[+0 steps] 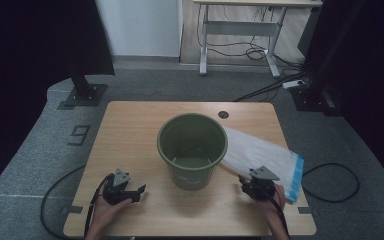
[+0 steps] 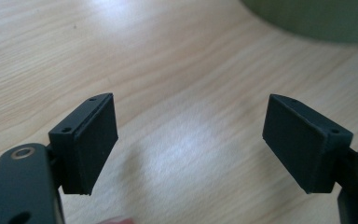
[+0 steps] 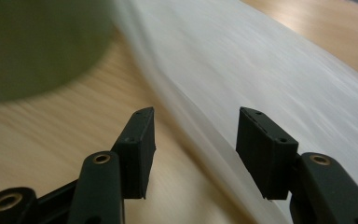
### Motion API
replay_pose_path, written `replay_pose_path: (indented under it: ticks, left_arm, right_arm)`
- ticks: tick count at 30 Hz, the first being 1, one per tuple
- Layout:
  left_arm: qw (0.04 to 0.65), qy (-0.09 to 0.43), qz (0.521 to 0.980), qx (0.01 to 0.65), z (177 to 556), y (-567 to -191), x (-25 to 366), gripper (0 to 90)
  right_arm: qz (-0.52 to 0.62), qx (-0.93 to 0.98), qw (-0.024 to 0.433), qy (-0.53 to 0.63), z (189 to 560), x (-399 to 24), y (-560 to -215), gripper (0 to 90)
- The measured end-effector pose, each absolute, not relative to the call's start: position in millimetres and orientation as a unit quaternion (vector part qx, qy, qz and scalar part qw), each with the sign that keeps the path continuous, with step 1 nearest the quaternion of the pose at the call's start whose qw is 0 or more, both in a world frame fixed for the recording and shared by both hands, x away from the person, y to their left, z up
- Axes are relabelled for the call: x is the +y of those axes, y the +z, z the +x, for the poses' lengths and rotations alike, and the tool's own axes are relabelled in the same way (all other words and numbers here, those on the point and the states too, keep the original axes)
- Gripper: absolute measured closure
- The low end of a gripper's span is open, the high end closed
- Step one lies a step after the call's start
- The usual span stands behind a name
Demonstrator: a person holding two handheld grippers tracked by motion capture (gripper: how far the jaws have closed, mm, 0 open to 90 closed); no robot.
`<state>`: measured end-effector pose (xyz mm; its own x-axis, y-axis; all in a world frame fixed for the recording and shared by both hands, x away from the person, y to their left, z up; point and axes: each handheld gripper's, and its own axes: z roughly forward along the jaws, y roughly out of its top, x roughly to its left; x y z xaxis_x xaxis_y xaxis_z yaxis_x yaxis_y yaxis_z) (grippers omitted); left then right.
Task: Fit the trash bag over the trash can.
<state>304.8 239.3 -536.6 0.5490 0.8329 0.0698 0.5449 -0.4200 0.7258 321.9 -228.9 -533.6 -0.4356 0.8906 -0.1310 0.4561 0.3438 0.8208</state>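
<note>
With my right gripper (image 3: 193, 140) half open astride the near edge of the white bag (image 1: 260, 152), right of centre beside the green bucket (image 1: 192, 150), I judged a low, square bite best, while my left gripper (image 2: 191, 140) waited wide over the table (image 1: 130, 135).

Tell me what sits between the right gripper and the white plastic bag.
Nothing visible does. The right gripper has its jaws open directly at the near edge of the translucent white plastic bag; the round green plastic bucket stands off to its left.
</note>
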Motion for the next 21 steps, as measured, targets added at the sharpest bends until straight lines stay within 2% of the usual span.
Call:
replay_pose_path:
  ticks: [2,5,9,10,11,14,16,21]
  left_arm:
    - [0.316,0.227,0.820,0.419,304,-538,239,17.8]
    - [0.328,0.223,0.815,0.423,301,-539,240,18.7]
    - [0.314,0.225,0.820,0.423,299,-543,240,19.1]
    - [0.311,0.225,0.820,0.425,298,-544,240,19.1]
    - [0.309,0.227,0.820,0.425,296,-544,240,19.0]
    - [0.309,0.227,0.818,0.428,295,-544,240,19.0]
    - [0.311,0.227,0.818,0.428,295,-544,238,19.1]
    - [0.315,0.226,0.819,0.422,296,-541,236,19.1]
  right_arm:
    - [0.418,0.778,0.292,0.366,336,-209,-535,45.7]
    - [0.392,0.793,0.305,0.353,354,-184,-541,45.6]
    - [0.392,0.798,0.304,0.342,371,-169,-547,47.2]
    - [0.392,0.800,0.299,0.342,374,-168,-548,50.9]
    - [0.394,0.806,0.288,0.334,380,-166,-552,65.3]
    - [0.393,0.811,0.266,0.342,379,-169,-552,81.8]
    - [0.393,0.814,0.259,0.340,375,-175,-551,86.8]
    - [0.395,0.819,0.243,0.336,347,-197,-549,88.4]
